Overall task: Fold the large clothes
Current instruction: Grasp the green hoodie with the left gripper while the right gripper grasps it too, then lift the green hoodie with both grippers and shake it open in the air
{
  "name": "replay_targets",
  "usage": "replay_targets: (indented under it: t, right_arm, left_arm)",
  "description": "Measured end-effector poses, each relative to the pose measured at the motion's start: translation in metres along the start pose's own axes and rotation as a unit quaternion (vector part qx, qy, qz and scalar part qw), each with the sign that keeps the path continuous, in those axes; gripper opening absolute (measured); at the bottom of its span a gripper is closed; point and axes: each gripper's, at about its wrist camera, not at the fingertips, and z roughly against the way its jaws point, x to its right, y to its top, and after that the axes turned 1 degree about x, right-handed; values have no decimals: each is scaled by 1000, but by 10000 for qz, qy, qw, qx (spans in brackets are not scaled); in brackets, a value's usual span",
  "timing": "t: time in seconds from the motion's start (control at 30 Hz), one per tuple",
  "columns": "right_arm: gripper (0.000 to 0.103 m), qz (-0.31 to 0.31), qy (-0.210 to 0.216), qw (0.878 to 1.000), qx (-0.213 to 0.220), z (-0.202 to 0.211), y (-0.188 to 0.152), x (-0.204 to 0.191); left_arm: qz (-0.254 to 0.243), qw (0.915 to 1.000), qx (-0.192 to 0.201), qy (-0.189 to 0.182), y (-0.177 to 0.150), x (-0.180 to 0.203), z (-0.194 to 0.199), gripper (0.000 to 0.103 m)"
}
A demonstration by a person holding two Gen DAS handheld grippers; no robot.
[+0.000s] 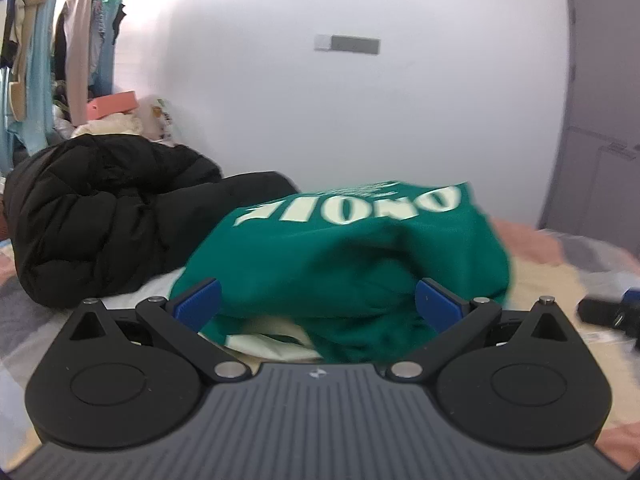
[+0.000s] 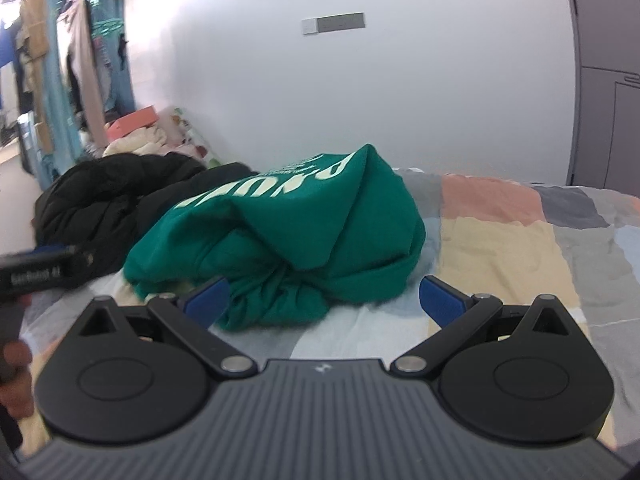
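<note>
A green sweatshirt (image 1: 352, 256) with pale lettering lies bunched in a heap on the bed; it also shows in the right wrist view (image 2: 288, 240). My left gripper (image 1: 318, 306) is open, its blue fingertips spread on either side of the heap's near edge, holding nothing. My right gripper (image 2: 326, 300) is open and empty, just in front of the heap's near right side. The left gripper's body (image 2: 36, 274) shows at the left edge of the right wrist view, and the right gripper (image 1: 612, 312) at the right edge of the left wrist view.
A black puffer jacket (image 1: 104, 220) lies rolled on the bed left of the sweatshirt, also in the right wrist view (image 2: 112, 200). The patchwork bedspread (image 2: 520, 240) stretches to the right. Hanging clothes (image 1: 44, 52) are at far left, a white wall behind, a grey wardrobe (image 1: 600, 112) at right.
</note>
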Motion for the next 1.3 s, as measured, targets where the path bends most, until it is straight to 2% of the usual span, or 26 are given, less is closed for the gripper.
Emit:
replay_targets:
  t: [0.1, 0.2, 0.27, 0.33, 0.5, 0.53, 0.6, 0.63, 0.67, 0.7, 0.73, 0.77, 0.8, 0.83, 0.87, 0.9, 0.93, 1.07, 1.13, 1.23, 1.3]
  right_arm:
    - [103, -331, 129, 9994, -54, -37, 7, 7]
    - [103, -664, 171, 9974, -207, -74, 7, 16]
    - [103, -889, 80, 9954, -338, -99, 3, 26]
    - [103, -1190, 72, 9919, -430, -119, -5, 38]
    - [99, -1888, 139, 9797, -662, -170, -29, 72]
    - [98, -2064, 232, 9757, -704, -180, -33, 78]
    - [89, -2524, 397, 9639, -748, -198, -42, 91]
    - [84, -2686, 566, 9586, -762, -206, -46, 95]
    - [84, -2724, 718, 9565, -764, -213, -48, 96]
    - [84, -2646, 743, 9585, -752, -218, -49, 94]
    - [79, -2509, 739, 9625, -719, -223, -47, 91]
    - [70, -2442, 759, 9643, -690, -224, -45, 88]
    - [63, -2381, 749, 9662, -650, -224, -43, 85]
    - [46, -2311, 758, 9682, -587, -221, -39, 83]
    - [29, -2294, 794, 9688, -505, -216, -36, 82]
    - [22, -2306, 833, 9687, -396, -210, -33, 82]
    - [15, -2317, 885, 9684, -277, -202, -29, 82]
    - [9, -2082, 1126, 9713, 223, -165, -8, 72]
    - [8, -1851, 1204, 9743, 451, -145, 4, 61]
    - [7, -1622, 1247, 9752, 844, -106, 16, 49]
    - [7, -1615, 1220, 9735, 1061, -80, 23, 48]
  left_arm:
    - [170, 9996, -205, -40, -2, -10, -39, 103]
    - [662, 9968, -423, -159, -6, -26, -76, 103]
    - [1088, 9922, -476, -373, -14, -38, -94, 103]
    - [1473, 9854, -556, -655, -25, -47, -112, 103]
    - [1957, 9709, -670, -1207, -48, -56, -146, 103]
    - [2087, 9662, -676, -1354, -51, -58, -154, 102]
    - [2305, 9532, -699, -1827, -57, -60, -169, 100]
    - [2338, 9502, -664, -1952, -59, -59, -176, 97]
    - [2328, 9500, -616, -1989, -60, -58, -181, 95]
    - [2320, 9505, -568, -1987, -61, -58, -186, 87]
    - [2343, 9504, -515, -1978, -60, -59, -189, 73]
    - [2367, 9499, -517, -1976, -59, -60, -190, 68]
    - [2358, 9506, -549, -1941, -56, -61, -190, 53]
    - [2297, 9519, -528, -1959, -53, -62, -187, 39]
    - [2245, 9531, -439, -1981, -51, -63, -182, 34]
    - [2247, 9536, -339, -1974, -49, -66, -177, 24]
    - [2326, 9514, -265, -2000, -47, -69, -170, 19]
    - [2382, 9474, 222, -2124, -33, -82, -139, 14]
    - [2454, 9427, 515, -2203, -28, -91, -120, 14]
    - [2336, 9450, 687, -2184, -19, -100, -88, 14]
    - [2344, 9421, 836, -2249, -19, -108, -64, 14]
